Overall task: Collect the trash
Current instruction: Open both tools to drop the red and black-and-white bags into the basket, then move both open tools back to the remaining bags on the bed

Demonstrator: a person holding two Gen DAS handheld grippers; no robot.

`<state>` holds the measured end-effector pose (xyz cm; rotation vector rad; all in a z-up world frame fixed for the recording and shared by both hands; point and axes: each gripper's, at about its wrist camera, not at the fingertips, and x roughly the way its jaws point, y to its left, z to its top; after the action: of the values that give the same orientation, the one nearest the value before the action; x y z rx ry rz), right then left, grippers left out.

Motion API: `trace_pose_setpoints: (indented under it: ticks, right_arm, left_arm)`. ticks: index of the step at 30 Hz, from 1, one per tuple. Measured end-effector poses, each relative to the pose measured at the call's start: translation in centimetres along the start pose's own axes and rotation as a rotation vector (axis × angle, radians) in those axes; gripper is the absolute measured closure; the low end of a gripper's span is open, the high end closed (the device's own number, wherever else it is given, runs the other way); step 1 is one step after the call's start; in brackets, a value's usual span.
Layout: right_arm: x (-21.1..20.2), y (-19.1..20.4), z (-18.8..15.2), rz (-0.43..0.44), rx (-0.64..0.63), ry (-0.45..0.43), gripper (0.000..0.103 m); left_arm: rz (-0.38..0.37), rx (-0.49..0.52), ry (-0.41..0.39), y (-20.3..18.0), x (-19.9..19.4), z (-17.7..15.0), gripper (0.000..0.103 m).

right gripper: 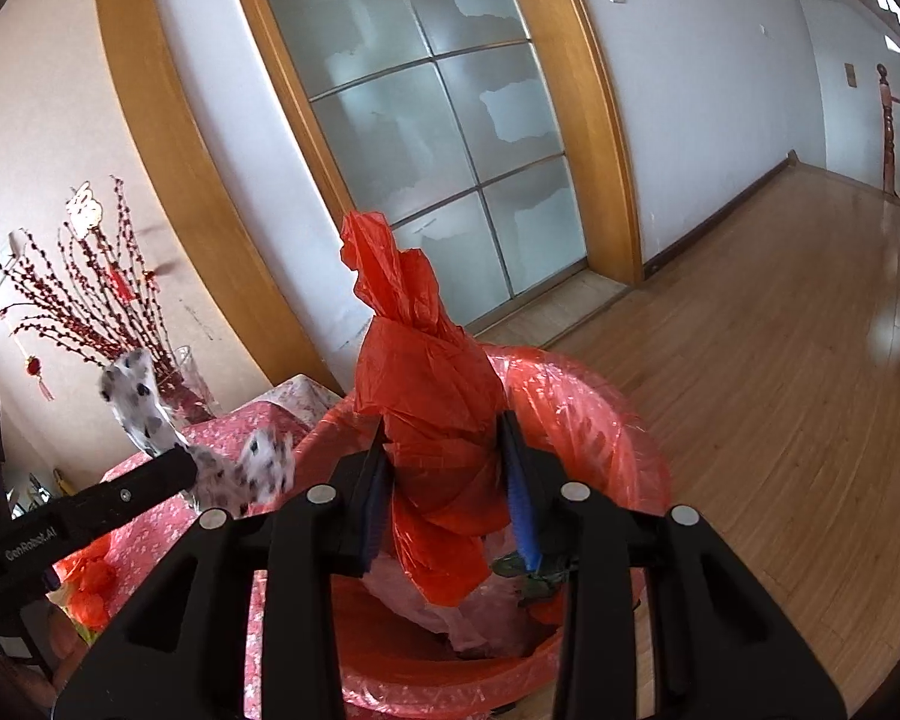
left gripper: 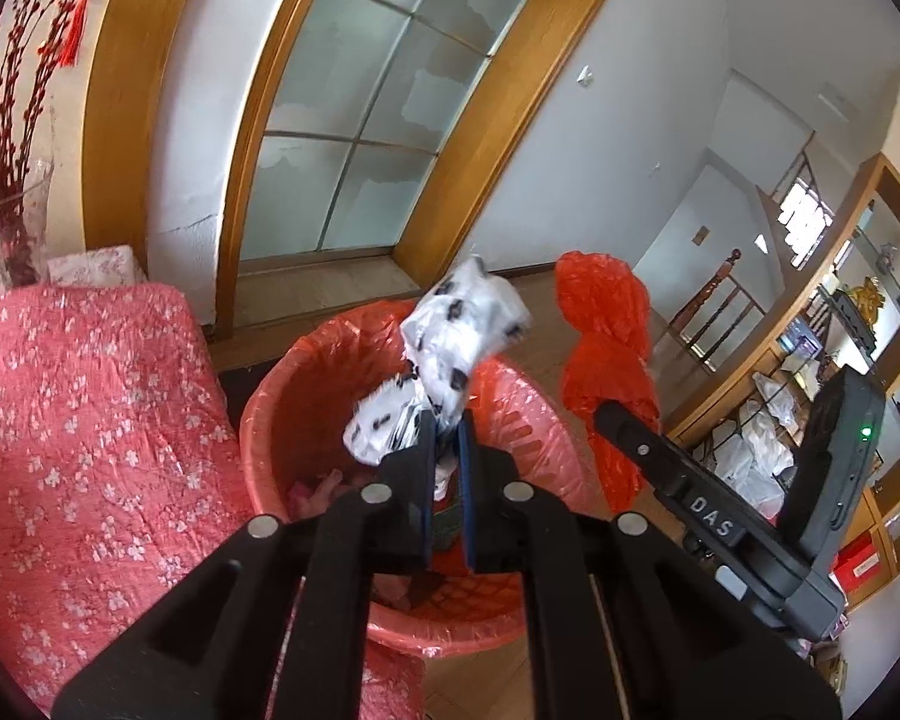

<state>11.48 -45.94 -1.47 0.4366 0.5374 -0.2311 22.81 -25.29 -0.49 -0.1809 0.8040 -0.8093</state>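
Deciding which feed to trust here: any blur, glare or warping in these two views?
Left wrist: white spotted bag motion-smeared at its edges, door frame bowed by the fisheye. Right wrist: red bag sharp, glare on the wood floor, spotted bag blurred.

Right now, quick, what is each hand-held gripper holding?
Left hand-held gripper: closed on the white spotted bag, above the red bin.
Right hand-held gripper: closed on the crumpled red bag.

Both bags hang over the bin (left gripper: 282,420): spotted bag (left gripper: 468,324) at 12 o'clock, plastic bag (left gripper: 606,348) at 2; covered table (left gripper: 78,420) at 9.
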Motion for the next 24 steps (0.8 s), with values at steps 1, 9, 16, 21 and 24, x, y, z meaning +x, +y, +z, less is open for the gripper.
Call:
trace_pose_setpoints:
  ticks: [1,9,16,21,24]
  right_arm:
    - [0.1,-0.1,-0.1,-0.001,0.003,0.003,0.064]
    - [0.3,-0.9,-0.9,-0.033,0.005,0.021,0.046]
    - [-0.4,0.9,-1.5,-0.043,-0.064,-0.002,0.046]
    - [-0.8,3.6,-2.2,-0.018,-0.141,-0.007,0.046]
    - [-0.8,5.3,-2.9,0.009,-0.17,0.005,0.046]
  left_arm:
    - [0.002,-0.007,0.01,0.2,0.3,-0.1,0.084]
    - [0.111,-0.03,0.022,2.7,0.2,-1.6,0.068]
    - [0.255,0.008,-0.04,4.6,-3.7,-3.6,0.06]
    - [0.362,0.028,-0.092,6.3,-7.6,-4.8,0.057]
    - [0.416,0.035,-0.13,7.4,-10.5,-5.5,0.056]
